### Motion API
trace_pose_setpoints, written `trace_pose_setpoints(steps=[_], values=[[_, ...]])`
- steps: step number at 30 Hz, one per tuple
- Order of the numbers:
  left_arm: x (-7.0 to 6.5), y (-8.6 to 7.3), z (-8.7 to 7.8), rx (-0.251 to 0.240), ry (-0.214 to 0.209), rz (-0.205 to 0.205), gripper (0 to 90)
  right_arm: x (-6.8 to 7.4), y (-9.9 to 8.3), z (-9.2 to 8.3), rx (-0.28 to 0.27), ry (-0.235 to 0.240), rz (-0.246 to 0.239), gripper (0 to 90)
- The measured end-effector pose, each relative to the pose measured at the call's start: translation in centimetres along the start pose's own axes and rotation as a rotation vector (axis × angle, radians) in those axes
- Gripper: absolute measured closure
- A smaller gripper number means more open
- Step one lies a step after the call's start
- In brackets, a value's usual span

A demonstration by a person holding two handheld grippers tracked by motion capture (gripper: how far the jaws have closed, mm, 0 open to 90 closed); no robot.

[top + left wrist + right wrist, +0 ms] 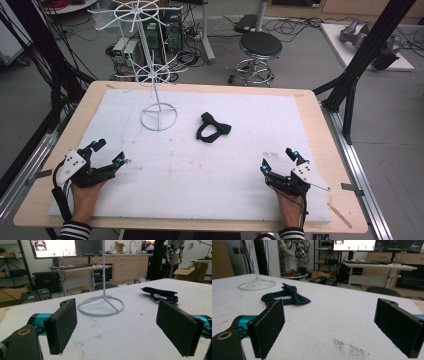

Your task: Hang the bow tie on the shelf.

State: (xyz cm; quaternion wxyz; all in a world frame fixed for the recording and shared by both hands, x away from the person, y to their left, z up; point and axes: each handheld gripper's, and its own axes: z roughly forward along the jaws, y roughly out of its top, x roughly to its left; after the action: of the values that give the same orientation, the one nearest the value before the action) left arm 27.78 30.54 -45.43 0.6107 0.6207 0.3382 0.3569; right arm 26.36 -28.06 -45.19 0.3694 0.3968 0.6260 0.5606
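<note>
A dark navy bow tie (212, 127) with its strap lies flat near the middle of the white mat, right of the stand. It appears ahead of the right gripper's jaws (287, 298) and far right in the left gripper view (160, 293). A white wire display stand (152, 60) rises from a ring base (159, 119) at the back left; its base ring (101, 305) lies ahead of the left jaws. My left gripper (109, 153) rests open at the mat's front left, nothing between its pads. My right gripper (277, 160) rests open at the front right, empty too.
The white mat (190, 165) covers most of a wooden table (320, 145). Black frame posts (357, 65) stand at the table's right and left sides. A round stool (260, 47) and cables sit on the floor beyond the far edge.
</note>
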Motion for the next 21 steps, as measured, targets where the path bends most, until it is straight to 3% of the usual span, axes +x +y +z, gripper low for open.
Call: trace_pose_setpoints(steps=[8,21], values=[[0.0,0.0,0.0,0.001,0.002,0.003,17.5,0.0,0.6,0.5,0.050,0.004,-0.034,8.7],[-0.1,0.0,0.0,0.002,0.005,0.011,17.5,-1.0,4.4,1.5,0.059,0.026,-0.029,8.7]])
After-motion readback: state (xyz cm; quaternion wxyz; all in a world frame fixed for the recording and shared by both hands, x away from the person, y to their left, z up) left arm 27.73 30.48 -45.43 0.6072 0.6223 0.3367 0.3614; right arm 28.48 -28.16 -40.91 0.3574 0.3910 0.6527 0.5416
